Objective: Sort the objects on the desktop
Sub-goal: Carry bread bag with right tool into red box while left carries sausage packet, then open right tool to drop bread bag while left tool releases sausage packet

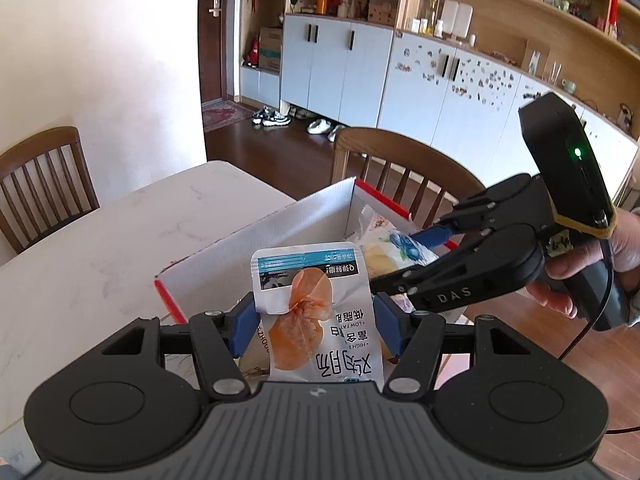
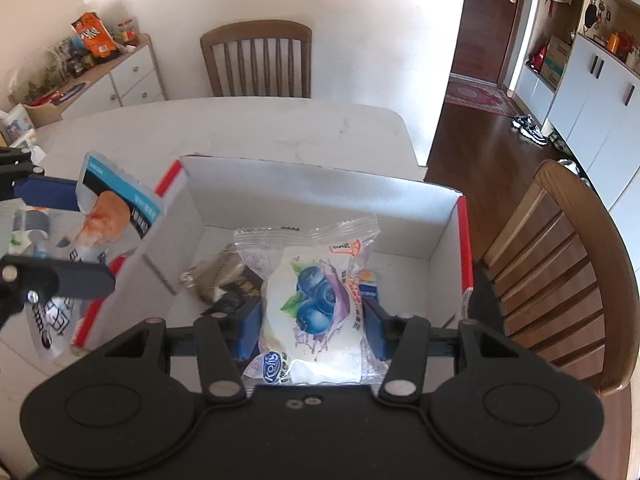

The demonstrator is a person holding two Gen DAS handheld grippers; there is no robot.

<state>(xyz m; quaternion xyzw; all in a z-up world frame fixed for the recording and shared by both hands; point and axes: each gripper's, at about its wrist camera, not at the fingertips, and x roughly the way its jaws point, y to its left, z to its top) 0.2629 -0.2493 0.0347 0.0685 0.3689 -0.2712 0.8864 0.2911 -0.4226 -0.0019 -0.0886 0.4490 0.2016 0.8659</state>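
The left hand-held gripper [image 1: 316, 320] is clamped on a chicken snack pouch [image 1: 316, 308] just outside the cardboard box [image 2: 320, 196] near the tabletop's [image 1: 100, 248] far corner. The right hand-held gripper [image 2: 312, 328] grips a blueberry bun packet [image 2: 316, 304] over the box's inside.

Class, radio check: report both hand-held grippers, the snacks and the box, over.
Left hand-held gripper shut on chicken snack pouch, beside box. Right hand-held gripper shut on blueberry bun pack, over box. Dark packet already inside.
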